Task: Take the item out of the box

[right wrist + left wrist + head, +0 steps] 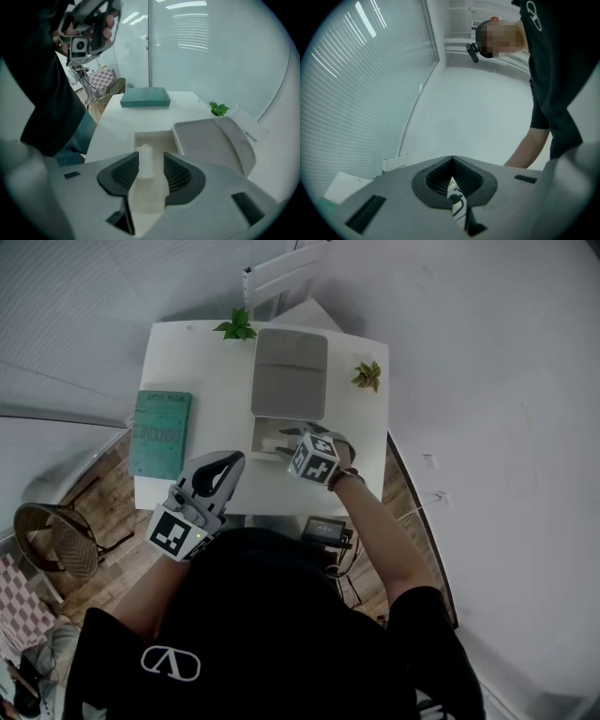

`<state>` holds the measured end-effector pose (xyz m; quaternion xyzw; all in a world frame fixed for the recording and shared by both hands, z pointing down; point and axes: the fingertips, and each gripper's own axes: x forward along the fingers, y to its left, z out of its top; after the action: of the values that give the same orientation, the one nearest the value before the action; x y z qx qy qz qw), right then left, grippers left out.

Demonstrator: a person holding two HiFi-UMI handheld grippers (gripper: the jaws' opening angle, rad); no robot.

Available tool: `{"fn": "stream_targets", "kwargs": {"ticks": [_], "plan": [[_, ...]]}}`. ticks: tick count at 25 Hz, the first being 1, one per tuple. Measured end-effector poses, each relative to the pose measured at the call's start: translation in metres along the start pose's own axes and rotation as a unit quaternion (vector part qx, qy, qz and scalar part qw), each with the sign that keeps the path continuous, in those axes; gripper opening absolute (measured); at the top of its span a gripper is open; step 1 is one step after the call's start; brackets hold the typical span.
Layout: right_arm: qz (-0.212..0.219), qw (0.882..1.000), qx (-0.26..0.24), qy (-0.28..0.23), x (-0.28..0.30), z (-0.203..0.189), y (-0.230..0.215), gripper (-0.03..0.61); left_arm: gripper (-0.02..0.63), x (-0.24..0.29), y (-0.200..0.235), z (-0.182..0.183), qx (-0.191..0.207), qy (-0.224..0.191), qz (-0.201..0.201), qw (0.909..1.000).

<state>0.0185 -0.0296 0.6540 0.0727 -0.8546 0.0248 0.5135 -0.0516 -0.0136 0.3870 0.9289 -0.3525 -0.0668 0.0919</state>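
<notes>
Open box [274,434] at the desk's [211,381] near edge, lid [290,373] folded back. My right tongs [151,164] point down into it, jaws narrowly parted around the upright white item [145,152], pads apparently not yet pressing. My left tongs [228,460] are closed and empty. Risk: an off-centre squeeze topples the item against the box wall.

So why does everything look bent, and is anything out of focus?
Head view: a fisheye lens bends straight lines around the table; light is even, shadows faint. Left gripper view: the blinds curve and the picture's corners go black. Right gripper view: the white item near the lens looks soft, the teal book sharper.
</notes>
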Motion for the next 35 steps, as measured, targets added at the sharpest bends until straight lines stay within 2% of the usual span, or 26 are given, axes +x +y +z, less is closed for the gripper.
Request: {"fn": "stream_targets", "kwargs": {"ticks": [5,13,16,19,21,25,28,31,33,35], "plan": [[0.058,0.996,-0.019,0.058,0.037,-0.019,0.004,0.168,0.005,-0.007,0.005,-0.009,-0.001,0.008,0.018,0.9998],[0.132,0.986,-0.037,0.096,0.043,-0.017,0.010,0.155,0.005,-0.017,0.012,-0.014,-0.007,0.007,0.038,0.9992],[0.110,0.988,-0.046,0.100,0.043,-0.017,0.003,0.148,0.005,-0.024,0.009,-0.029,-0.015,0.033,0.037,0.9987],[0.061,0.993,-0.042,0.089,0.039,-0.012,-0.011,0.071,0.005,-0.028,0.007,-0.034,-0.021,0.044,0.037,0.9981],[0.070,0.992,-0.042,0.095,0.037,-0.015,-0.008,0.148,0.005,-0.026,0.006,-0.029,-0.019,0.032,0.038,0.9986],[0.082,0.990,-0.051,0.099,0.037,-0.014,0.002,0.181,0.005,-0.028,0.004,-0.033,-0.020,0.042,0.038,0.9982],[0.100,0.989,-0.051,0.100,0.035,-0.011,0.009,0.183,0.005,-0.030,0.006,-0.033,-0.022,0.043,0.040,0.9981],[0.108,0.983,-0.068,0.128,0.042,-0.015,0.012,0.158,0.005,-0.031,0.008,-0.034,-0.022,0.043,0.041,0.9980],[0.115,0.980,-0.075,0.142,0.047,-0.016,0.014,0.119,0.005,-0.030,0.008,-0.034,-0.023,0.044,0.039,0.9980],[0.121,0.979,-0.070,0.150,0.051,-0.014,0.014,0.126,0.005,-0.029,0.011,-0.032,-0.022,0.040,0.040,0.9982]]}}
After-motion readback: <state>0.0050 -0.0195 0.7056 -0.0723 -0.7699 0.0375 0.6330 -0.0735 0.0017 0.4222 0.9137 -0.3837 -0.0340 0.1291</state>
